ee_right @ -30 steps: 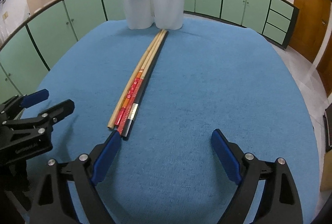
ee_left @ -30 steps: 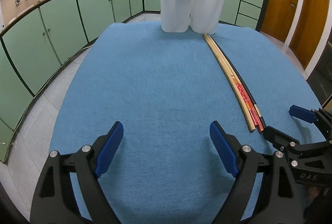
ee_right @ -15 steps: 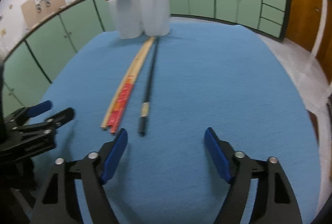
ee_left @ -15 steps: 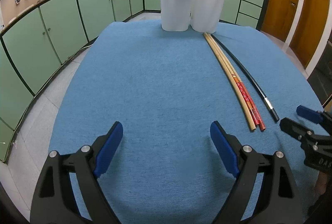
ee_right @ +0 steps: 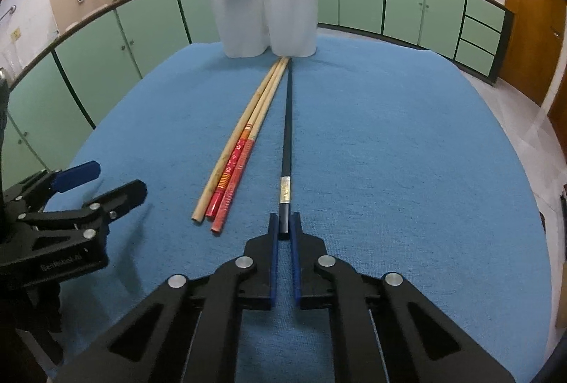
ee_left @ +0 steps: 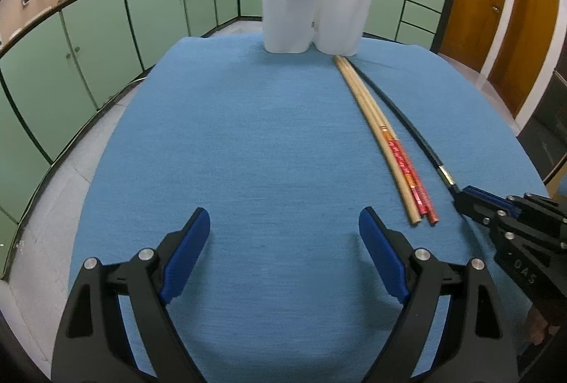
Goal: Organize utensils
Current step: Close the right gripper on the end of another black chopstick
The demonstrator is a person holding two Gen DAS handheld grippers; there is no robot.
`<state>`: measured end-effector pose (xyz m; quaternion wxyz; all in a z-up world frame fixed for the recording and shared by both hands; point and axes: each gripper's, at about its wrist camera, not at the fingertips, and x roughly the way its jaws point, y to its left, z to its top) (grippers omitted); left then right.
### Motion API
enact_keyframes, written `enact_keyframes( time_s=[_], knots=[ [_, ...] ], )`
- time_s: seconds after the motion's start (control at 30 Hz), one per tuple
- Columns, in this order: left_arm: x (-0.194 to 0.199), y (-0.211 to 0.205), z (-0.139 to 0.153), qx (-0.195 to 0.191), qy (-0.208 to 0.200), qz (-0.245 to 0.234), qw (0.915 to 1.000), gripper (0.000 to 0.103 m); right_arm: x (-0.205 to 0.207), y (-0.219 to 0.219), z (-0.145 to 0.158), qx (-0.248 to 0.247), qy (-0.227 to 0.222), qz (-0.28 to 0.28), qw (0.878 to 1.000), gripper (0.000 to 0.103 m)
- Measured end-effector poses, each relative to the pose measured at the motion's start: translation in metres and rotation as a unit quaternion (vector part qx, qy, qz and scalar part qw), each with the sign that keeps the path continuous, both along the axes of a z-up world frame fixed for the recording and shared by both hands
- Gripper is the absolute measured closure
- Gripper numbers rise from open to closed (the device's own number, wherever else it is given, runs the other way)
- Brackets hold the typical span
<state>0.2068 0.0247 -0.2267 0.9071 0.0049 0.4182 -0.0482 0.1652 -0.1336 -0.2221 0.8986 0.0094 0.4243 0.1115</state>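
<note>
A black chopstick [ee_right: 287,134] lies on the blue cloth, pointing at two white holders [ee_right: 264,19]. My right gripper [ee_right: 282,229] is shut on its near end; it also shows at the right of the left wrist view [ee_left: 464,196]. Beside the black chopstick [ee_left: 407,120] lie three more chopsticks [ee_right: 244,149], one plain wood and two with red ends, also in the left wrist view [ee_left: 386,142]. The holders [ee_left: 315,17] stand at the cloth's far edge with chopsticks sticking out. My left gripper [ee_left: 283,251] is open and empty above the cloth near its front edge.
The blue cloth [ee_left: 248,152] covers a round table. Green kitchen cabinets [ee_left: 88,39] curve around behind it, and wooden doors [ee_left: 503,14] stand at the right. The left gripper shows at the left of the right wrist view [ee_right: 102,184].
The black chopstick has been pulled away from the other three. My right gripper has closed on its near end. The left gripper has barely moved.
</note>
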Motion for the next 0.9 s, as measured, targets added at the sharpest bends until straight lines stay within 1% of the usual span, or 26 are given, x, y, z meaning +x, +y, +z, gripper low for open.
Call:
enact_keyframes(
  time_s=[0.1,0.2,0.3,0.4,0.5,0.6,0.7,0.8,0.83,0.87,0.9],
  knots=[
    [-0.001,-0.009,0.001,-0.017,0.004,-0.013,0.9998,0.019,-0.002,-0.007,0.001,-0.001,-0.001,-0.008,1.0,0.097],
    [-0.003,-0.023,0.001,-0.025,0.007,-0.032,0.9992,0.019,-0.002,-0.019,0.001,-0.003,-0.003,-0.021,1.0,0.097],
    [-0.001,-0.036,-0.001,-0.023,0.012,-0.045,0.9987,0.019,-0.002,-0.034,0.0,0.003,-0.002,-0.034,0.999,0.096],
    [0.003,-0.047,-0.007,-0.014,0.019,-0.051,0.9984,0.019,-0.001,-0.043,-0.001,0.01,-0.001,-0.041,0.999,0.096],
    [0.01,-0.054,-0.012,0.006,0.028,-0.045,0.9986,0.019,-0.001,-0.047,-0.002,0.019,0.0,-0.042,0.999,0.096],
    [0.015,-0.054,-0.013,0.015,0.028,-0.039,0.9988,0.019,-0.001,-0.048,-0.003,0.022,0.0,-0.041,0.999,0.096],
    [0.017,-0.043,-0.014,0.017,0.027,-0.013,0.9994,0.019,-0.001,-0.049,-0.003,0.026,0.0,-0.041,0.999,0.096],
    [0.015,-0.028,-0.014,0.017,0.027,0.002,0.9995,0.019,-0.001,-0.05,-0.003,0.032,0.002,-0.038,0.999,0.095],
    [0.015,-0.024,-0.014,0.016,0.027,0.005,0.9995,0.019,-0.002,-0.05,-0.004,0.035,0.002,-0.032,0.999,0.093],
    [0.014,-0.021,-0.013,0.015,0.027,0.007,0.9995,0.019,-0.002,-0.049,-0.004,0.038,0.003,-0.023,0.999,0.087],
    [0.013,-0.017,-0.013,0.011,0.026,0.01,0.9995,0.019,-0.002,-0.048,-0.003,0.039,0.002,-0.014,0.999,0.084]
  ],
)
